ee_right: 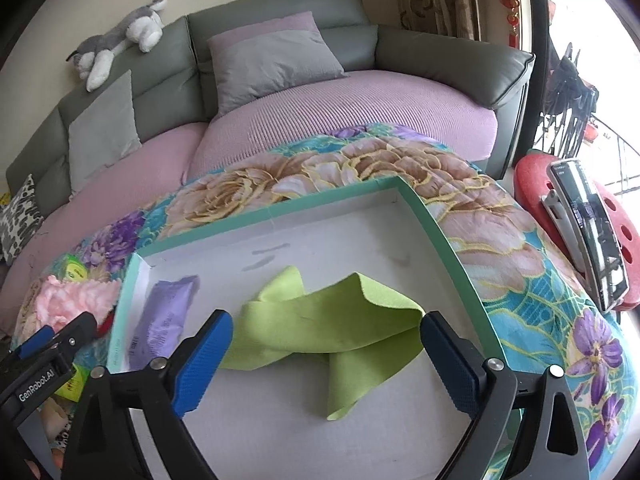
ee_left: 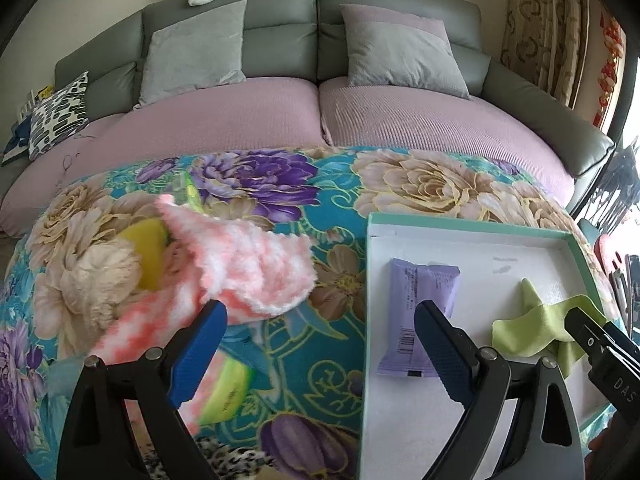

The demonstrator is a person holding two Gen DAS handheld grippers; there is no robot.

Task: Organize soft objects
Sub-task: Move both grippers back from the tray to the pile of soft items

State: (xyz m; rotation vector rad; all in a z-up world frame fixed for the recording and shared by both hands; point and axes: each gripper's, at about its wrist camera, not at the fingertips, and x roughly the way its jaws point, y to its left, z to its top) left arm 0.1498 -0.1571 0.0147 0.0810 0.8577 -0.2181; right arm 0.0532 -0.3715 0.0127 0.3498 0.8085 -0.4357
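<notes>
Both of your grippers stand wide, nothing pressed between the pads.

Right gripper [ee_right: 326,354]: it hovers over the green-rimmed white tray [ee_right: 448,240]. The green cloth [ee_right: 332,320] lies crumpled on the tray floor, directly between and just beyond the fingertips, at 12 o'clock from the jaws. Its long axis runs roughly 9 to 3 across the view, with one tail hanging toward 6. The pads are apart from the fabric; it rests free in the tray.

Left gripper [ee_left: 320,344]: it straddles the tray's left rim. The right finger sits over the purple packet [ee_left: 418,316], which lies inside the tray with its long axis about 12 to 6. The left finger is beside the pink-and-white fluffy cloth [ee_left: 248,264], which lies on the floral blanket [ee_left: 420,184] outside the tray, at 10 to 11 o'clock from the jaws.

Also outside the tray: a yellow soft piece [ee_left: 150,252] half under the pink cloth, and a green-labelled item [ee_left: 228,392] below the left finger; what these are, you cannot tell.

Judgement: cloth and packet look already placed. The pink cloth is the likely next pick, and your left hand is clearly nearer. Its bulk stretches from 11 o'clock down toward 7, so swing left and close across the short width.
</notes>
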